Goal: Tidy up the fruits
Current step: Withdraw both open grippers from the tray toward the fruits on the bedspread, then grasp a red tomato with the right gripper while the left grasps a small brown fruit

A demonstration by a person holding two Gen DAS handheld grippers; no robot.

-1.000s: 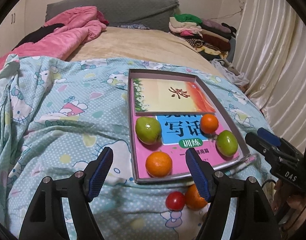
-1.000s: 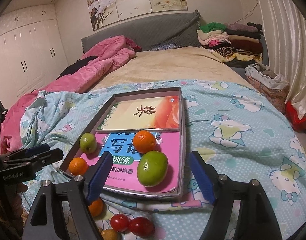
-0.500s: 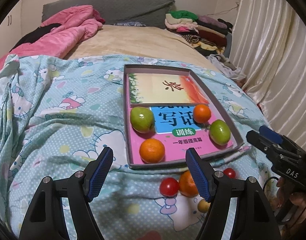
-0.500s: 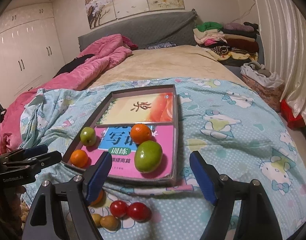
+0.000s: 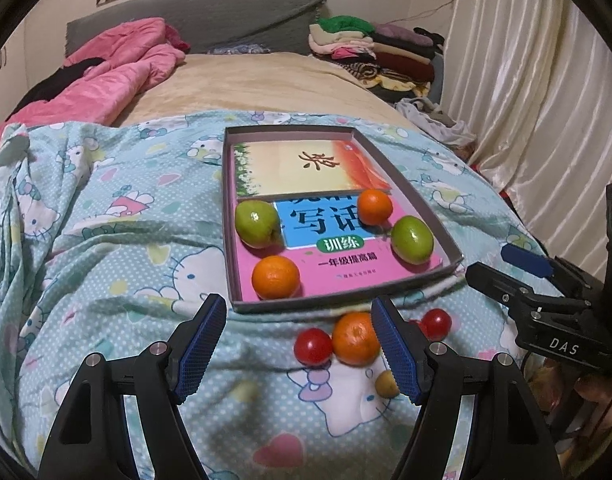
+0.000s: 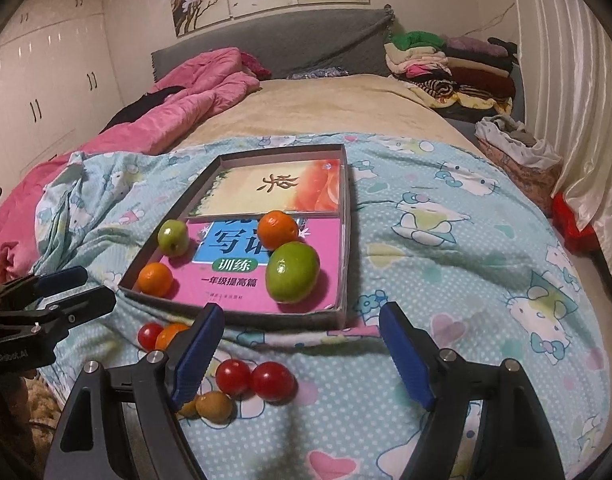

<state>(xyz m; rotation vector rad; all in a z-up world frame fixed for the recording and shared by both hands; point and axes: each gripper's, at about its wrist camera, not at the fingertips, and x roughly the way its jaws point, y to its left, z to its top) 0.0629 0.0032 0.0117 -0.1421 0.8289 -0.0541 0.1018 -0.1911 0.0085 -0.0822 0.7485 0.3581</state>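
A grey cardboard tray (image 5: pixel 434 208) (image 6: pixel 348 240) lies on the bed, lined with two books. In it sit two green fruits (image 5: pixel 258 224) (image 5: pixel 412 239) and two oranges (image 5: pixel 276 277) (image 5: pixel 375 207). On the quilt in front of the tray lie a loose orange (image 5: pixel 354 338), red cherry tomatoes (image 5: pixel 313 346) (image 6: pixel 272 381) and small brown fruits (image 6: pixel 214 407). My left gripper (image 5: pixel 300 344) hovers open above the quilt just short of the tray. My right gripper (image 6: pixel 302 354) is open too, near the tray's front right corner, with nothing between its fingers.
A blue cartoon-print quilt (image 5: pixel 106 240) covers the near bed. A pink duvet (image 6: pixel 194 100) lies at the far left and folded clothes (image 6: pixel 446 64) at the far right. Curtains (image 5: pixel 546 80) hang on the right, wardrobes (image 6: pixel 46 80) on the left.
Both grippers have drawn back from the tray toward the bed's near edge. The loose fruits in front of the tray have come further into view. Both stay open.
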